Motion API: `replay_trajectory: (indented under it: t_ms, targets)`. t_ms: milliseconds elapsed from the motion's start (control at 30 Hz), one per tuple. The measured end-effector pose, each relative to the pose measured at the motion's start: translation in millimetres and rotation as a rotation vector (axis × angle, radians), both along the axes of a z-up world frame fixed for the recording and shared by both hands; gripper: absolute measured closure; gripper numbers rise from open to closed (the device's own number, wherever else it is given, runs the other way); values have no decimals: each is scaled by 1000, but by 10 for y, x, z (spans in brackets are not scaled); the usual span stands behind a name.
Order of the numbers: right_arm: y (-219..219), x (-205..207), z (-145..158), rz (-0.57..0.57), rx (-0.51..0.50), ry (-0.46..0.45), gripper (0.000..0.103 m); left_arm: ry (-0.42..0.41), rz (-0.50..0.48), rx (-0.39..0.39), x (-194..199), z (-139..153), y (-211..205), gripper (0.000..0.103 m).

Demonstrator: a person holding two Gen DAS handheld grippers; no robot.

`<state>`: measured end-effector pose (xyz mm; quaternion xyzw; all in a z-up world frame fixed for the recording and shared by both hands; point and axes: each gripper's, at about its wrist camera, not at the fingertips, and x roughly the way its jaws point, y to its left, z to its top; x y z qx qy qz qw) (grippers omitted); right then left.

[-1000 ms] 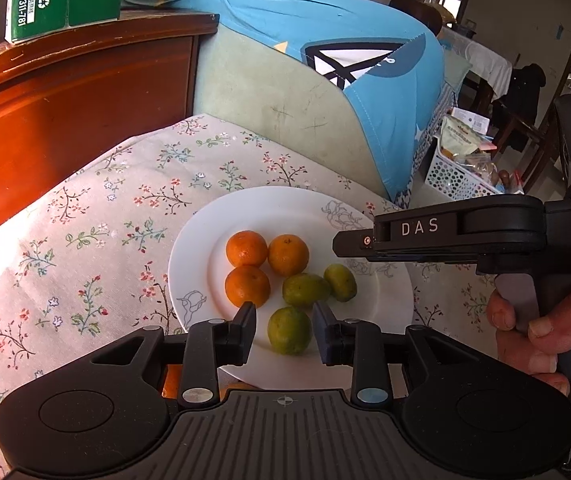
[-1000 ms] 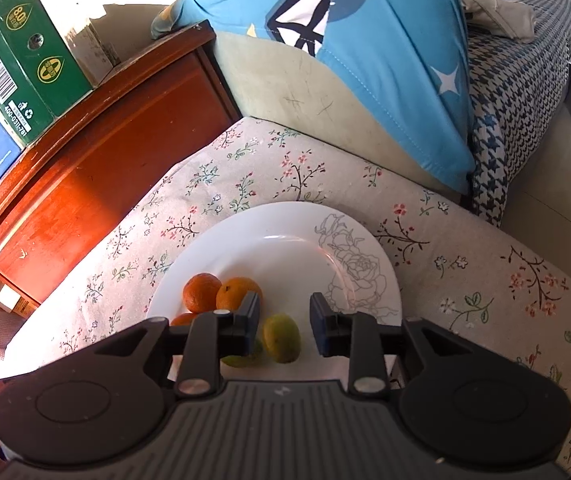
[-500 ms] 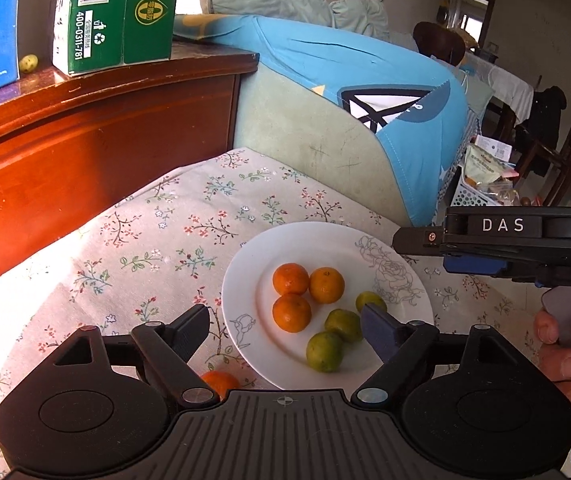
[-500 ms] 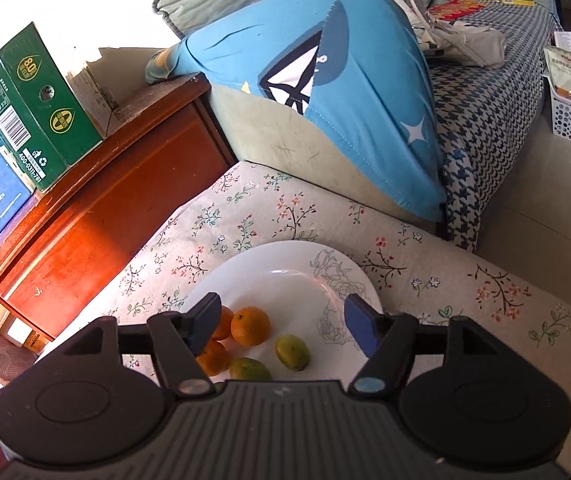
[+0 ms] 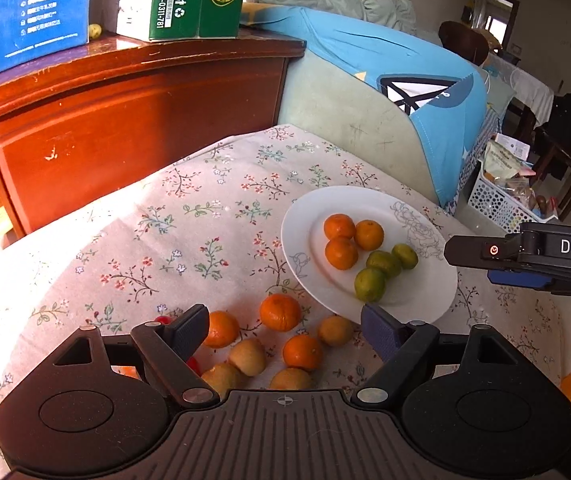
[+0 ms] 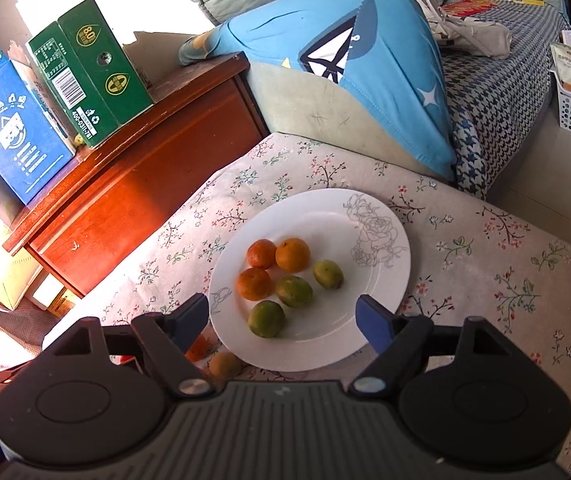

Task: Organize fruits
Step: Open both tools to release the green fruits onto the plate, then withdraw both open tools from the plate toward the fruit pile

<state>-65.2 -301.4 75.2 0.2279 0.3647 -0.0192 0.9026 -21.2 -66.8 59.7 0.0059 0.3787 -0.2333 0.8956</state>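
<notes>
Plate (image 6: 381,280): white, on the floral tablecloth (image 5: 189,240).
On plate: three oranges (image 6: 292,255), three green citrus (image 6: 294,291).
Beside plate: loose fruits (image 5: 280,312) (nearer the camera).
Left gripper (image 5: 285,326): spread wide, empty.
Right gripper (image 6: 283,316): opening, grasping nothing.

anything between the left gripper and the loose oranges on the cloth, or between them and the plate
Nothing visible. The left gripper is open and empty, with the loose oranges and brownish fruits lying right in front of it. The white plate lies just beyond them, its near part bare.
</notes>
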Motion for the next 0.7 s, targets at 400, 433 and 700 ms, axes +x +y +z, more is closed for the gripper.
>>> replay_trajectory:
  t_ms: [400,433,700]
  targets:
    - [529,-236,-226,106,-25,29,23,46,78,96,-234,-288,436,19]
    - [570,-239,-248,117,-29,32,24,48,82,107,-239,-303,450,19]
    - [860,-166,-425,203,-32,64,46,64,140,162,-217,-401,621,19]
